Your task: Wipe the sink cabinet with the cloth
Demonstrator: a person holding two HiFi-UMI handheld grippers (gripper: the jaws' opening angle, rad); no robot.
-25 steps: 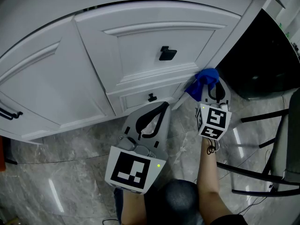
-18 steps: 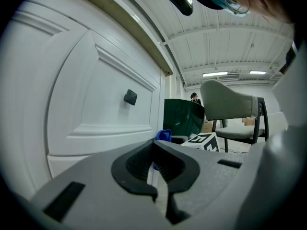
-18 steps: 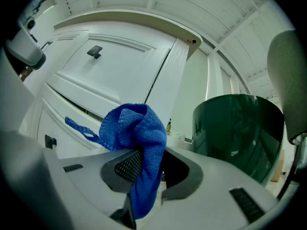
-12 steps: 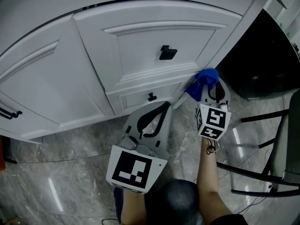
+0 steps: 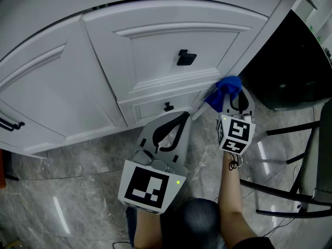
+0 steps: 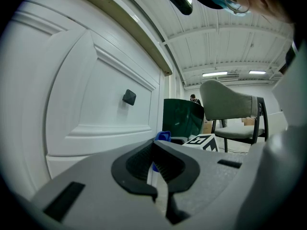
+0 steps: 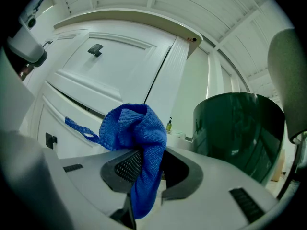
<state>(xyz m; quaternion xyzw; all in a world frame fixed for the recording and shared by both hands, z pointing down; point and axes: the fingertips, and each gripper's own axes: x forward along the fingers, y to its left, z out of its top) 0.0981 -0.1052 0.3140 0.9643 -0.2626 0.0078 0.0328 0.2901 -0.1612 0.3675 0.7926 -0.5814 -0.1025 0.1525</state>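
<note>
Head view showed almost nothing different from the pictures a second and half a second earlier: both grippers sat in the same spots at lower centre of the frame, low in front of the white sink cabinet (image 5: 171, 51).

The right gripper (image 5: 236, 98) had its jaws clamped on the blue cloth (image 5: 224, 91), which bunched up out of them at right of centre, at or just beside the cabinet's lower right corner. Whether the cloth actually pressed on the panel could not be told. In the right gripper view the cloth (image 7: 136, 128) hung pinched between the pads, with a dark green bin (image 7: 235, 128) to the right.

The left gripper (image 5: 179, 119) pointed at the narrow bottom drawer near its small black knob (image 5: 167, 107). Its jaws were together with nothing in them, as the left gripper view confirmed.

With no travel across the three pictures, the wiping looked paused or barely begun at that corner. The door with the larger black handle (image 5: 185, 58) and the panel at left probably remained to be wiped.
</note>
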